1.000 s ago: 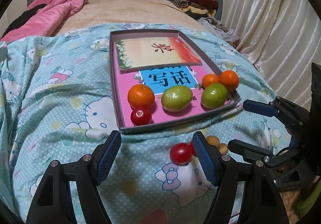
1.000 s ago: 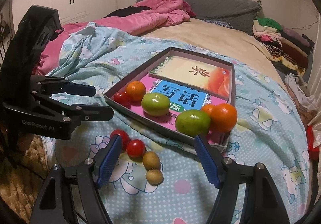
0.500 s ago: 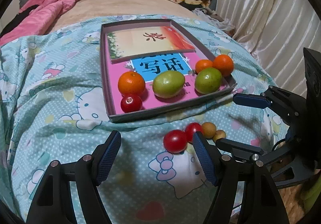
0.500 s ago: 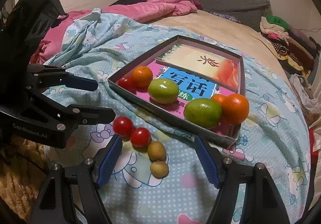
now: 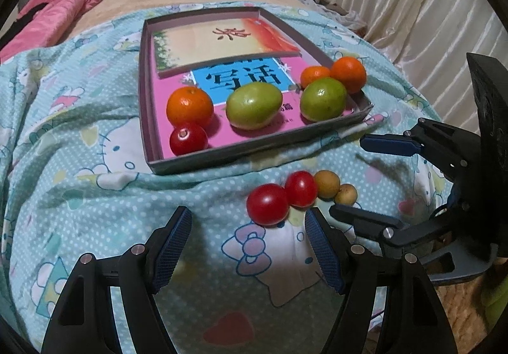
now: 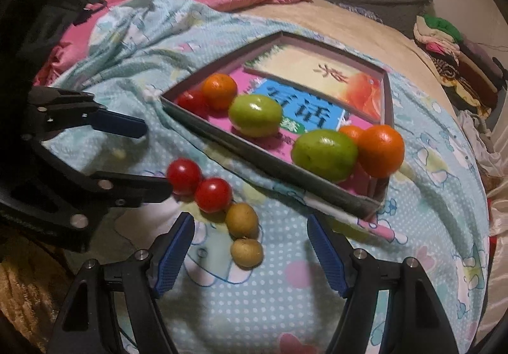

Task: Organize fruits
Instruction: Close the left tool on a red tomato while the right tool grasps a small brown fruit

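Both tongs dip nearer four loose fruits on the bed; left tongs (image 5: 247,246) and right tongs (image 6: 250,254) gape empty, poised to fill the box (image 5: 144,100).

Large dark characters "写话" on the blue panel of the pink book (image 5: 254,77) in the tray (image 5: 144,93). One brush-style red character, unreadable, on the pale book (image 5: 222,43) lying over it.
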A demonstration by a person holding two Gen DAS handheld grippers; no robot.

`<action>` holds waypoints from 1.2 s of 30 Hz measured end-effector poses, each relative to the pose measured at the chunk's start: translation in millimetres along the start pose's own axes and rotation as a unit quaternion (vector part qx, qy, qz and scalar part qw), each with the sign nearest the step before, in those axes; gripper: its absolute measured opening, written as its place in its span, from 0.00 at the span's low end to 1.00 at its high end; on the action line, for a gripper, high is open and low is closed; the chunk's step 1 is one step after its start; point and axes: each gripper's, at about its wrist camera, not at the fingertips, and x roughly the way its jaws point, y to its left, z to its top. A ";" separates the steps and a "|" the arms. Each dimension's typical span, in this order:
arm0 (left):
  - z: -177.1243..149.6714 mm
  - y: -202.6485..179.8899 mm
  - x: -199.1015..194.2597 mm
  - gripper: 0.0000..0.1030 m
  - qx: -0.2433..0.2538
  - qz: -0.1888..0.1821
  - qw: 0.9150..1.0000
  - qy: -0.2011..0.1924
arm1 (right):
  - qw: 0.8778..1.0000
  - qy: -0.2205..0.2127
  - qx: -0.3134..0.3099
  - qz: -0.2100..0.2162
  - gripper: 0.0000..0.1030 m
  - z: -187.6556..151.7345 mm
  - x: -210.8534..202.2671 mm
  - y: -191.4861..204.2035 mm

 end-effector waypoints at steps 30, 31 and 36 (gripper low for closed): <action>3.3 -1.2 21.4 0.51 0.002 -0.023 1.000 0.014 | 0.999 0.041 -0.018 0.016 0.32 3.7 33.8 1.7; 4.0 -2.3 22.1 0.51 0.003 -0.022 1.000 0.013 | 0.999 0.041 -0.019 0.016 0.31 3.6 34.2 2.1; 7.0 -3.3 25.2 0.44 0.005 -0.024 1.000 0.010 | 0.999 0.037 -0.018 0.021 0.28 4.5 36.0 1.4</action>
